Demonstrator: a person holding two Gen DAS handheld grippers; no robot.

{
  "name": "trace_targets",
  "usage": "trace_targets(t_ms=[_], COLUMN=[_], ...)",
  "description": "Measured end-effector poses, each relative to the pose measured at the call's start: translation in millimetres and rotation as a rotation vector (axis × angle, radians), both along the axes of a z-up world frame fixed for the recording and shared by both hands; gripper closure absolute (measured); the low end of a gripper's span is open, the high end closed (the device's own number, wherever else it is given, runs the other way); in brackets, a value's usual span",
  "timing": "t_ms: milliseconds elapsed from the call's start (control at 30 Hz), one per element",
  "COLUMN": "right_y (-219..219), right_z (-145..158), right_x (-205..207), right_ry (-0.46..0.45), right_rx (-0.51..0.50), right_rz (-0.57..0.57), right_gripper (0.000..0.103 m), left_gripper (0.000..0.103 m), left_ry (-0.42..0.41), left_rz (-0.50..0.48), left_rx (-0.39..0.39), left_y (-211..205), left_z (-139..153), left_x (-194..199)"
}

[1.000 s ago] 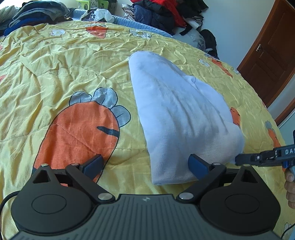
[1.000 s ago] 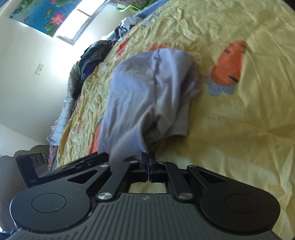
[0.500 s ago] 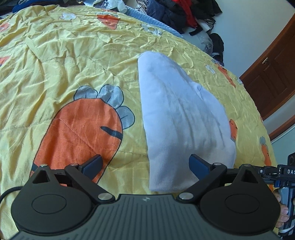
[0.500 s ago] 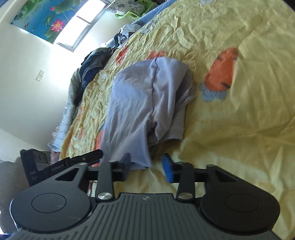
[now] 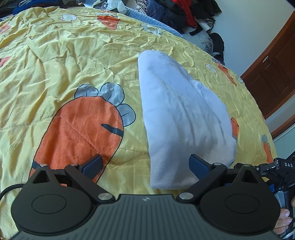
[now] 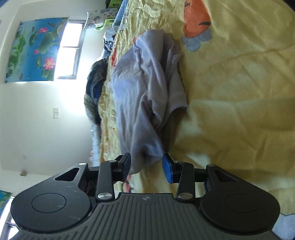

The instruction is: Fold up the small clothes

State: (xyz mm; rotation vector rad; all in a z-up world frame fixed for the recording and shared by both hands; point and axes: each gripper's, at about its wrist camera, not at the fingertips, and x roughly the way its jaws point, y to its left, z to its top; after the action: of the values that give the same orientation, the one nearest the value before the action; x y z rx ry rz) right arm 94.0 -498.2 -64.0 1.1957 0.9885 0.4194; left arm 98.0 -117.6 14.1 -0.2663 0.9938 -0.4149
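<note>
Left wrist view: a yellow carrot-print quilt (image 5: 73,61) is covering the bed, with piled dark clothes (image 5: 177,13) lying beyond its far edge and a brown door (image 5: 272,73) standing at right. A folded white garment (image 5: 180,118) is lying toward the bed's right side. The left tool (image 5: 145,163) is hovering with jaws standing wide, the garment's near end lying between them untouched. A hand (image 5: 284,219) is gripping the other tool's handle at far right.

Right wrist view: the frame is rolled sideways, showing a window (image 6: 71,49) and lotus picture (image 6: 31,49). The right tool (image 6: 147,166) is standing partly open, the garment's corner (image 6: 147,153) lying between the pads, unclamped.
</note>
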Motion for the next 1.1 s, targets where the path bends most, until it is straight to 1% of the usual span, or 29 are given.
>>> trace_targets(t_ms=[33, 67, 133, 200, 300, 400, 467, 533, 667, 900, 1000, 1100], right_y=[-0.7, -2.5, -5.3, -3.4, 6.6, 13.6, 12.4, 13.6, 18.5, 10.6, 2.9, -4.3], right_z=[2.1, 3.2, 0.6, -5.5, -14.6, -6.8, -4.7, -0.3, 11.4, 32.5, 32.1, 25.6], right_x=[-1.7, -3.4, -5.0, -1.7, 2.3, 2.7, 3.1, 3.4, 3.6, 5.1, 4.8, 0.5], right_ry=[-0.007, -0.015, -0.011, 0.012, 0.037, -0.004, -0.014, -0.037, -0.074, -0.119, -0.101, -0.077], right_rx=[-0.022, -0.023, 0.006, 0.011, 0.053, -0.022, -0.03, -0.053, -0.144, -0.175, -0.198, -0.202], right_rz=[-0.017, -0.028, -0.041, -0.042, -0.037, -0.042, -0.048, -0.027, 0.006, 0.045, 0.048, 0.026], right_gripper=[0.063, 0.063, 0.063, 0.063, 0.064, 0.064, 0.069, 0.091, 0.092, 0.094, 0.094, 0.095], left_gripper=[0.002, 0.002, 0.002, 0.001, 0.0, 0.0, 0.0, 0.0, 0.0, 0.0, 0.0, 0.0], left_ry=[0.0, 0.0, -0.004, -0.01, -0.019, -0.028, -0.034, -0.036, -0.042, -0.049, -0.049, -0.052], left_rz=[-0.001, -0.003, -0.001, 0.0, -0.002, -0.015, -0.022, -0.023, -0.022, -0.032, -0.031, -0.033], left_rx=[-0.001, -0.004, -0.007, -0.003, 0.016, 0.027, 0.026, 0.027, 0.037, 0.043, 0.045, 0.048], left_y=[0.5, 1.1, 1.8, -0.2, -4.2, -5.0, -4.3, -4.4, -6.2, -6.7, -6.5, -6.4], left_z=[-0.1, -0.2, -0.5, -0.9, -0.9, -1.1, -1.3, -1.6, -1.7, -1.9, -1.9, -2.0], left_x=[-0.2, -0.3, -0.4, -0.2, -1.4, -2.9, -3.6, -3.2, -4.0, -4.6, -4.5, -4.7])
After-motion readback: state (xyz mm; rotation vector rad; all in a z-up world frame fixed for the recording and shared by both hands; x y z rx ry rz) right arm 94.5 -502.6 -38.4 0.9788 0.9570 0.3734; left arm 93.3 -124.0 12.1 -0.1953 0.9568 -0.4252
